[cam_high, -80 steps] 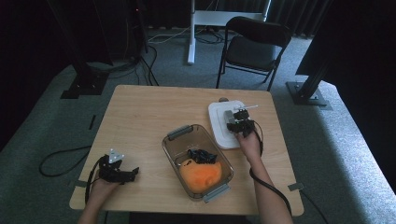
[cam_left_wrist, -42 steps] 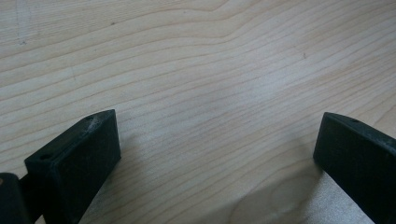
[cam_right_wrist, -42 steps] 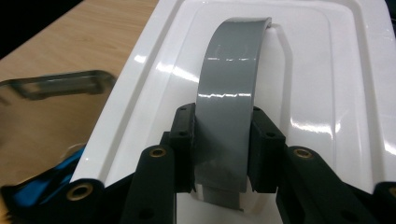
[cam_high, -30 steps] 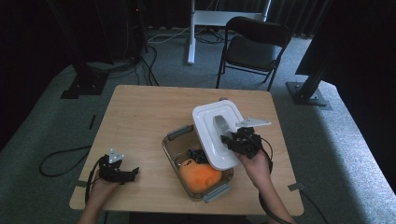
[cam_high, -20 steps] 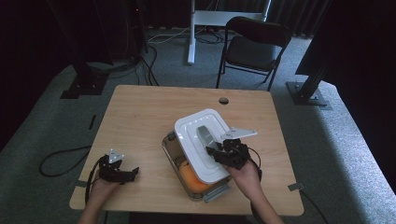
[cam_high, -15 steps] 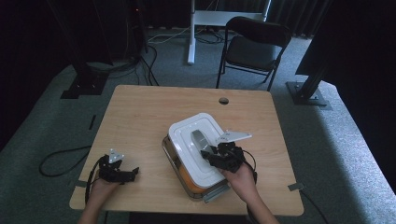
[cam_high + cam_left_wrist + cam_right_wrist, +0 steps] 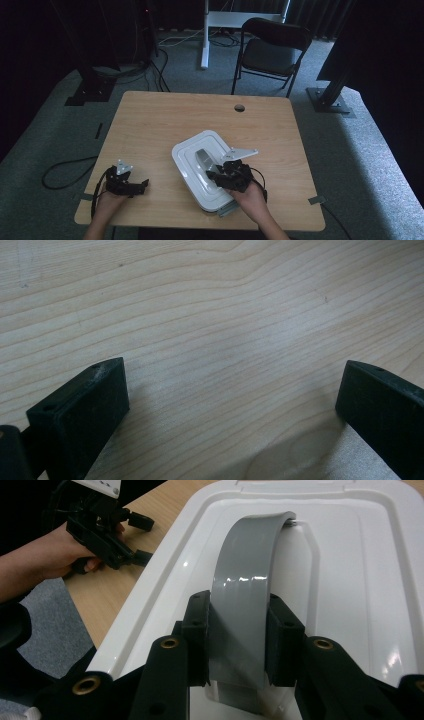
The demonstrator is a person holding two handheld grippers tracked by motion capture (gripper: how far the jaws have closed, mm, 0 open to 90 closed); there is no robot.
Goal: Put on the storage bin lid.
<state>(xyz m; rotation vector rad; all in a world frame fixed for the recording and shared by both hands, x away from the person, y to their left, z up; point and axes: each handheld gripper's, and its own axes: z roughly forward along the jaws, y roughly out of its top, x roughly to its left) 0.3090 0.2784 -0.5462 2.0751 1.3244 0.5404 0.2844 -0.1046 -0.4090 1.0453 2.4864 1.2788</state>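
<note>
**Asker:** So, what are the two sets of tongs doing?

**Describer:** Starting with the right gripper (image 7: 235, 630): in its own view, its two black jaws are clamped on either side of a curved grey handle (image 7: 247, 575). That handle arches up from the middle of a white lid (image 7: 360, 555). From the high view, the right gripper (image 7: 220, 176) sits over the near half of the white lid (image 7: 187, 160), held in the person's right hand (image 7: 252, 196).

**Asker:** And the left one?

**Describer:** The left gripper (image 7: 230, 405) is released. Its jaws stand wide apart with nothing between them, just bare pale wood grain. From above, the left gripper (image 7: 135, 186) rests low at the near left part of the table (image 7: 165, 120), well apart from the lid, in the person's left hand (image 7: 107, 202).

**Asker:** Where exactly is the lid?

**Describer:** It lies near the middle of the table, a little toward the person and toward the right. It is turned at an angle to the table's edges. A grey clasp (image 7: 226, 207) pokes out from under its near corner, so a container seems to sit beneath it, though I cannot tell whether the lid is fully seated.

**Asker:** Anything farther out?

**Describer:** A small round hole (image 7: 239, 107) marks the far side of the tabletop. Beyond the table stands a dark folding chair (image 7: 272, 50) on grey carpet.
</note>
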